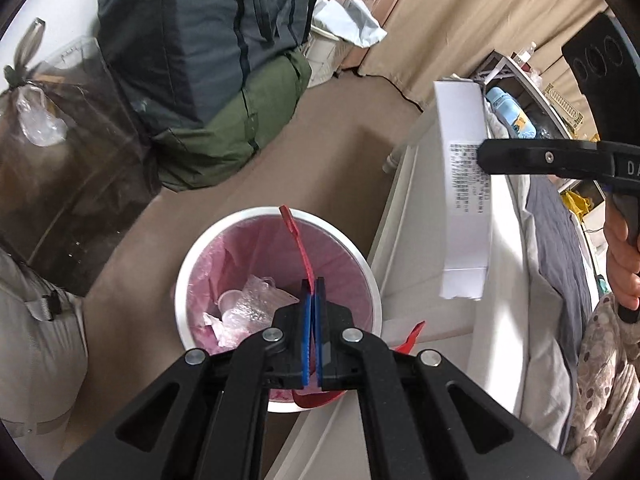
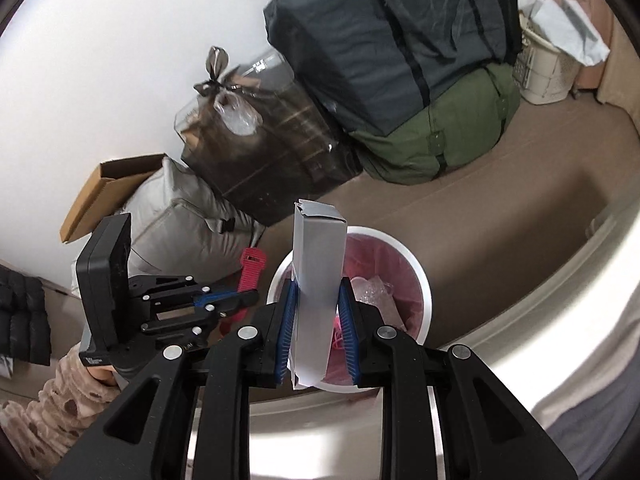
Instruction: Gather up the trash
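Bags and a brown tied sack (image 1: 60, 152) line the wall at far left, with a grey holdall (image 1: 200, 36) stacked on a green one (image 1: 240, 128).

Centre: a white waste bin (image 1: 362, 258) with pink liner stands on the carpet, just beside a white bed frame (image 1: 404, 208). It already holds crumpled clear plastic. The left gripper (image 1: 313, 292) is over the bin mouth, its blue pads fully closed on a red strap (image 1: 298, 244), evidently the liner's drawstring, which runs up between the fingers.

Right: the right gripper (image 2: 316, 320) is clamped on a tall white carton (image 2: 318, 280), pads bearing on its two narrow sides near the lower half. In the left wrist view the carton (image 1: 464, 184) hangs beside the bed frame, to the right of the bin and not yet over it.

Appearance: slim rectangular box, white, a block of small print on one face, top flap torn and one end crumpled open.

Handling, as assessed: light, probably empty; thin card, stiff along its length but easily crushed across the faces. The present hold on the narrow sides is sound. Smooth card could slip if the grip eases. No fragility concern.

Status, as judged: carton secured; transfer over the bin and release outstanding.
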{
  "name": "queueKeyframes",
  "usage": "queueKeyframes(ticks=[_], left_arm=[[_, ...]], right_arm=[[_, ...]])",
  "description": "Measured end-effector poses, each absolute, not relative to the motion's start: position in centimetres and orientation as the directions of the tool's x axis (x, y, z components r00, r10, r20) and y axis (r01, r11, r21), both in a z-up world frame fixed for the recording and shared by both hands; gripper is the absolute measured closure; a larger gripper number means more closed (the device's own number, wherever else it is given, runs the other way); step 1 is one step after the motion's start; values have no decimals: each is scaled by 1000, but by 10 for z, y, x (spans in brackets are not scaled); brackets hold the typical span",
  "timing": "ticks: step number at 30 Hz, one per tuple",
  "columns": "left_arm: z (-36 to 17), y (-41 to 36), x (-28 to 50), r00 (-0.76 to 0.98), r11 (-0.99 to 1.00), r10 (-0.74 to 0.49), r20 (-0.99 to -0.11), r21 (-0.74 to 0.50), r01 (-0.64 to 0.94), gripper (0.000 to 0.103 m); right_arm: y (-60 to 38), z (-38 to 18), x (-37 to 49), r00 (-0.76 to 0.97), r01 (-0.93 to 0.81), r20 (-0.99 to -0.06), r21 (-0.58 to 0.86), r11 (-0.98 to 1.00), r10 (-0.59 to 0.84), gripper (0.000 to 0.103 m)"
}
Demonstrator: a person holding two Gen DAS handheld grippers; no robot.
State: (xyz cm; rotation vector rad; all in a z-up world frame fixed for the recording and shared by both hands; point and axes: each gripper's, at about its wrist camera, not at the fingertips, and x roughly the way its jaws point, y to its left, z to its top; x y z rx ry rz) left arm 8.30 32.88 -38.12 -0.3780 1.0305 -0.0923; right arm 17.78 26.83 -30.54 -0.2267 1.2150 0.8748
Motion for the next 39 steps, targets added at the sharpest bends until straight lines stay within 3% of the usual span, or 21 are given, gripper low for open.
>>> queueKeyframes(ticks=[1, 2, 3, 5, 7, 8, 9, 14, 22, 27, 39], left_arm=[[-385, 327, 85, 506, 930, -258, -823, -354, -101, 93], [-386, 326, 85, 497, 929, -262, -827, -356, -102, 74], [-387, 325, 85, 491, 929, -261, -831, -355, -107, 39], [-385, 323, 82, 505, 931, -248, -827, -348, -113, 13], [-379, 322, 77, 523, 933, -237, -819, -341, -112, 10], [-377, 321, 76, 518, 935, -230, -824, -334, -116, 5], [-375, 321, 75, 508, 939, -212, -835, -319, -131, 5], [-363, 319, 71, 395, 940, -129, -909, -239, -242, 5], [-294, 307, 27, 491, 920, -63, -869, -241, -308, 5], [-248, 283, -1, 507, 941, 83, -858, -100, -324, 5], [-208, 231, -41, 502, 909, 41, -864, -176, -378, 5]], right_arm=[[268, -307, 179, 75, -685, -882, 294, 667, 466, 78], [268, -308, 180, 75, -679, -879, 301, 670, 471, 65], [266, -307, 181, 88, -673, -874, 301, 675, 478, 52], [264, -303, 181, 106, -673, -868, 297, 678, 485, 44], [260, -296, 180, 112, -664, -859, 309, 681, 499, 35], [257, -293, 180, 118, -656, -855, 315, 686, 505, 24], [253, -287, 179, 130, -642, -852, 318, 698, 508, 16], [236, -261, 169, 178, -609, -825, 335, 719, 536, 11], [209, -206, 127, 257, -620, -771, 331, 711, 583, 7], [184, -185, 98, 280, -610, -755, 337, 717, 593, 7], [139, -170, 46, 323, -554, -773, 313, 771, 546, 7]])
